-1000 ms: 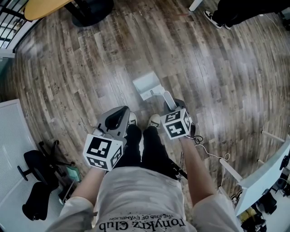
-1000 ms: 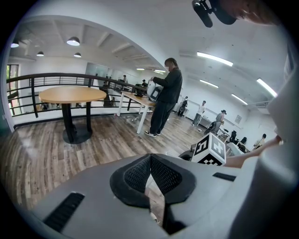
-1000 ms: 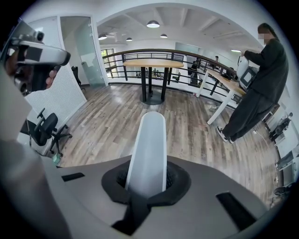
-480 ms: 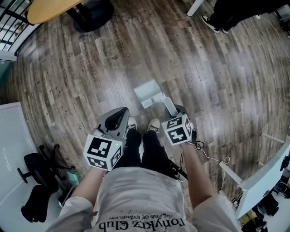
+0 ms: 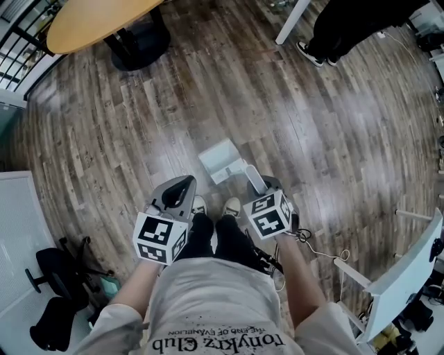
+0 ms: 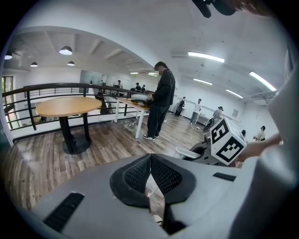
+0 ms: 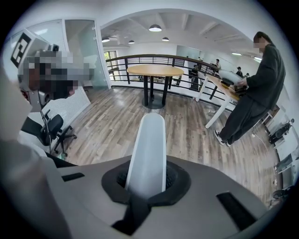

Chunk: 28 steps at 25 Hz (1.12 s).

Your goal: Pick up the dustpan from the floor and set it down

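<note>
A pale grey dustpan (image 5: 220, 160) hangs above the wooden floor in front of my feet, pan end forward. Its long handle (image 5: 254, 178) runs back into my right gripper (image 5: 261, 188), which is shut on it. In the right gripper view the handle (image 7: 148, 149) sticks out forward between the pads of the right gripper (image 7: 146, 181). My left gripper (image 5: 182, 188) hangs beside it on the left, a little apart from the dustpan. In the left gripper view the left gripper (image 6: 150, 171) is shut, with nothing between its black pads.
A round wooden table (image 5: 90, 24) on a dark pedestal stands far left. A person in dark clothes (image 5: 361, 21) stands at a white desk far right. A black office chair (image 5: 59, 274) is near left, a white desk (image 5: 406, 274) near right.
My right gripper has risen with the dustpan handle in it, and the pan has come up off the floor. The left gripper has also risen a little.
</note>
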Tool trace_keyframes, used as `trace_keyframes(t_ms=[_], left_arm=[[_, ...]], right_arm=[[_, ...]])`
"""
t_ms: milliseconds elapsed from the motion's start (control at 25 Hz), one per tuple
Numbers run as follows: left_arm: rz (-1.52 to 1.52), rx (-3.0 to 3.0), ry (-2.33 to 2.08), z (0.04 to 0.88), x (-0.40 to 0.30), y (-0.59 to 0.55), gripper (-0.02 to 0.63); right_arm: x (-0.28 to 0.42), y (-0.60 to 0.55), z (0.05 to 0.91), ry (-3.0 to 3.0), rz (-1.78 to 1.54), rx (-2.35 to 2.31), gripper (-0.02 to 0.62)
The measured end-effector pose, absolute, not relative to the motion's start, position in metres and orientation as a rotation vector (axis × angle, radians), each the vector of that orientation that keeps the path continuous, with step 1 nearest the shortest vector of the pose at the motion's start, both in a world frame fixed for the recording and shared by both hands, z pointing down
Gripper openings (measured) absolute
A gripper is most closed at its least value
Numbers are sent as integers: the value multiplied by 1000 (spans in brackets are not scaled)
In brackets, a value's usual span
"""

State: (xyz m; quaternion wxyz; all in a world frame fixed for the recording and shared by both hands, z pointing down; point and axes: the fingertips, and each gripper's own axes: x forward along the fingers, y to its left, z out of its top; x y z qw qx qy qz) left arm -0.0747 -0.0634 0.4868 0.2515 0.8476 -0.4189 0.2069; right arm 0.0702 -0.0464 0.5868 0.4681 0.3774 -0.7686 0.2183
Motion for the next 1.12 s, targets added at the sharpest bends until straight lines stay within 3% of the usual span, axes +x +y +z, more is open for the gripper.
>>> trace_keyframes(t_ms=[1120], left_arm=[[536, 2416, -1111, 427, -55, -28, 23]], right_arm=[[80, -11, 485, -1929, 482, 990, 44]])
